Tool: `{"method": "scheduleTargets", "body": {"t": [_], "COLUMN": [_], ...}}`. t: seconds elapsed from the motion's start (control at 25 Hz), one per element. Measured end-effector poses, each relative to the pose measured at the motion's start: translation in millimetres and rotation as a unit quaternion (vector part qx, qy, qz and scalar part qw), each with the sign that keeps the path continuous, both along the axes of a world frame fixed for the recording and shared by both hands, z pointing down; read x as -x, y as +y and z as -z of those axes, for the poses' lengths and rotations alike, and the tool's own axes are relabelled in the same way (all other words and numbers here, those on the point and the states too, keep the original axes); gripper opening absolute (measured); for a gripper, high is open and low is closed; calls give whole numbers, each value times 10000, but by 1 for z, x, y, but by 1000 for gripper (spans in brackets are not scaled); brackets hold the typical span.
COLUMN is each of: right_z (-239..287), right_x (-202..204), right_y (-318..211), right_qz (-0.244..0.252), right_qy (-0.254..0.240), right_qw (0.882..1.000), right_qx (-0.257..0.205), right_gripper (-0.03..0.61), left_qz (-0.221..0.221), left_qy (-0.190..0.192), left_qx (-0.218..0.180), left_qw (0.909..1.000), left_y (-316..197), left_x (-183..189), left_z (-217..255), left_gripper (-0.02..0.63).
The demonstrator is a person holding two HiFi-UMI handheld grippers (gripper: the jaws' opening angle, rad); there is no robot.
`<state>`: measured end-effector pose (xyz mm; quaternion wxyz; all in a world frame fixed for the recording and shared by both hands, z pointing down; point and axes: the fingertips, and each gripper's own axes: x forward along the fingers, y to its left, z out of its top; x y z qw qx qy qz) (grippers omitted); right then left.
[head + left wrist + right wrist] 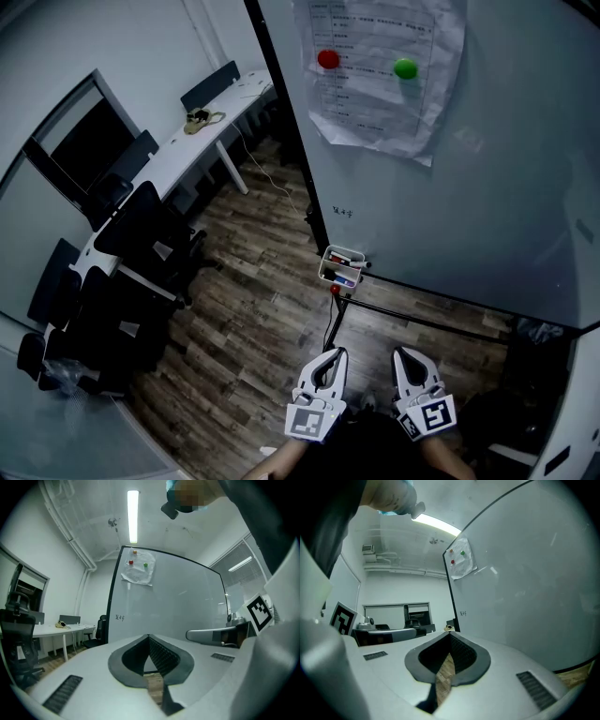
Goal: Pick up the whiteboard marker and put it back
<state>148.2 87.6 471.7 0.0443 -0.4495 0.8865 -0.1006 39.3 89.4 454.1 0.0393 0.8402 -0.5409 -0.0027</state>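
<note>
A small white holder (341,266) hangs at the lower left corner of the whiteboard (506,187) and carries whiteboard markers (343,257) with red and blue parts. Both grippers are low in the head view, side by side and well short of the holder. My left gripper (334,355) is shut with nothing between its jaws, and my right gripper (404,355) is shut and empty too. In the left gripper view the left gripper (148,637) points at the whiteboard (173,606). The right gripper (450,635) likewise faces the whiteboard (525,588).
A sheet of paper (380,70) is pinned to the board by a red magnet (328,58) and a green magnet (405,67). A long white desk (178,155) with black chairs (141,234) runs along the left. The board's black stand bar (422,319) crosses the wooden floor ahead.
</note>
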Motion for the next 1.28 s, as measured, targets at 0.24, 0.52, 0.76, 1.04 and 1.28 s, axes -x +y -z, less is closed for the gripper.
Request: {"method": "scheduleTargets", "body": {"t": [0.24,0.52,0.76,1.04,1.28], "right_z": [-3,-7,-13,-13,-16], "right_x": [-2,12,27,45,58], "right_y": [-9,-29,-52,-78,-92], "right_qz": [-87,-251,-372,-623,-778], "right_qy": [-9,11,143,96,135], "right_qw": [9999,9996,9990,9977,9964], "right_qx": [62,113,186,251,308], "right_gripper": [14,14,14,14,14], "left_qz": [-44,-257,-391,-568,-793], "left_qy": [-2,21,22,104,130], "left_qx": [-58,-60,-52,-54,-50], "left_qw": [10000,9996,9992,9983,9967], "left_y": [-11,-39,-65,-91,-105], "left_x": [-2,8,29,48,60], "left_z": [2,-1,-2,-2,-5], "left_gripper": [8,8,8,8,8]}}
